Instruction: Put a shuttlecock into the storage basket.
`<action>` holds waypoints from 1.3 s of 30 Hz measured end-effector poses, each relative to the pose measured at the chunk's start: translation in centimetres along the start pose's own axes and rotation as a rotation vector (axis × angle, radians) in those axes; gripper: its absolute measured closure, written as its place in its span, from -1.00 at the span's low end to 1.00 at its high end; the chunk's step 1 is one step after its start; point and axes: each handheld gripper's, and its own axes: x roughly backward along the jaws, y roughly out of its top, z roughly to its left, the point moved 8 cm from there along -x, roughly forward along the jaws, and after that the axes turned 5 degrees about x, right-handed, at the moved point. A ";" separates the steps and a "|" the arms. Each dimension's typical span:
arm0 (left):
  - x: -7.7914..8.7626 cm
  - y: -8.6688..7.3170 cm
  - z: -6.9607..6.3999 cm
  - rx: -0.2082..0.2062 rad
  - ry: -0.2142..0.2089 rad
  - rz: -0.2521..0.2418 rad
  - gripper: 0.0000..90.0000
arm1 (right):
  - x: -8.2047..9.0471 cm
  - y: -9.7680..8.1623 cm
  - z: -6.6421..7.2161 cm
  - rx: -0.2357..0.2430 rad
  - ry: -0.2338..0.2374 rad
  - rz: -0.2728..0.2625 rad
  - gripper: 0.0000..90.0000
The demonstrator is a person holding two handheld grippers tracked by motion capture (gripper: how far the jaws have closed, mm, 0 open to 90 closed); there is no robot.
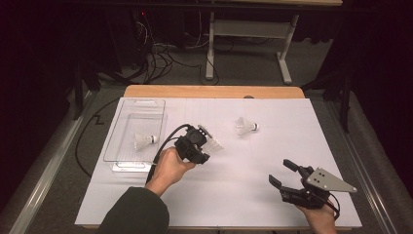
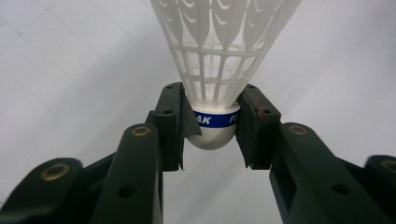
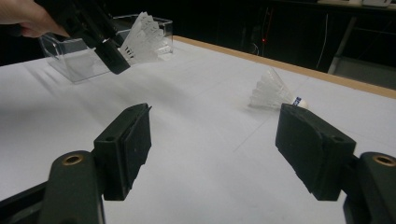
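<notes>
White plastic shuttlecock [image 2: 215,70] is pinched by its cork in the left gripper [image 2: 212,126], just right of the clear box [image 1: 127,105]. Its jaws are clamped on it. At 5 o'clock on the table [image 1: 234,185], the right gripper [image 1: 281,171] has its jaws wide apart with nothing between them.

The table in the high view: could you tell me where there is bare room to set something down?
The white table lies bare between the left gripper and right gripper, and along the right edge beyond the loose shuttlecock. The left side is crowded: the clear bin holds one shuttlecock, and the left gripper holds another beside it.
</notes>
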 end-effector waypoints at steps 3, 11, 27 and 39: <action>0.3 0.0 0.4 0.020 0.007 -0.011 0.45 | 0.6 -0.6 0.1 -0.009 -0.008 -0.015 -0.40; 1.0 -0.3 1.5 0.058 0.024 -0.024 0.45 | 2.0 -2.2 0.2 -0.023 -0.033 -0.027 -0.42; 2.8 -1.1 3.8 0.139 0.045 -0.050 0.45 | 2.1 -2.9 -0.5 -0.041 -0.060 -0.042 -0.44; 3.8 -1.8 5.4 0.191 0.055 -0.062 0.45 | 2.0 -2.9 -0.4 -0.038 -0.055 -0.041 -0.44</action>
